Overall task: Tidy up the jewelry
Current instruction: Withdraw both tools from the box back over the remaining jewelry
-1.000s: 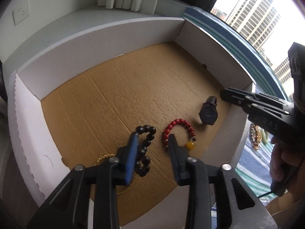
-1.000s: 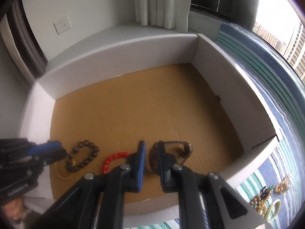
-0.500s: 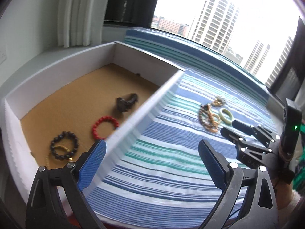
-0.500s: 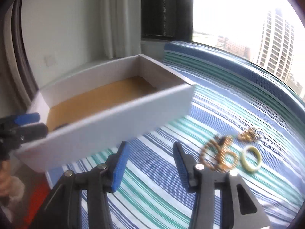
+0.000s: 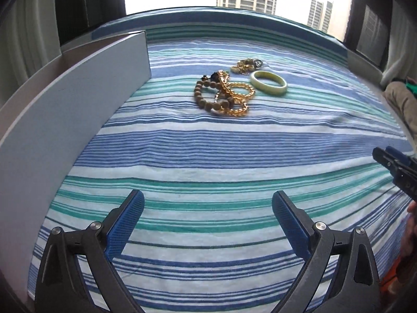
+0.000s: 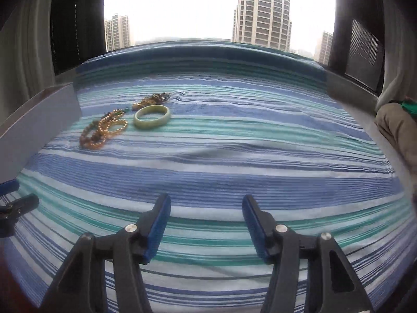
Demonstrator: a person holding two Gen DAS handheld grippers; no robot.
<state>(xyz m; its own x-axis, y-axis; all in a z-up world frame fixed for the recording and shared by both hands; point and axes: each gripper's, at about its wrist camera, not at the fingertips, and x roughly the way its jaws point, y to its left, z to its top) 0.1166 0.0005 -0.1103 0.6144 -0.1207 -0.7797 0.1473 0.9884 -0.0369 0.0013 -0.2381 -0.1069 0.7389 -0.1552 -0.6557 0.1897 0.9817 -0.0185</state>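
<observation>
Beyond both grippers, flat-lying bangle [image 6: 152, 115], apparently.

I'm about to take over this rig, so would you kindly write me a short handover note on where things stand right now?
Left gripper: wide open, empty, over the striped cloth.
Right gripper: jaws opening, nothing between them.
Left on the cloth, beside the white box: tangled bead bracelets, a green bangle, a small gold chain pile.
Done: cannot be judged, the box's inside is out of view.
To do: move these pieces into the box.

Bright overexposed window [image 6: 195, 7] backlights both views (fisheye-bent, dark edges).
</observation>
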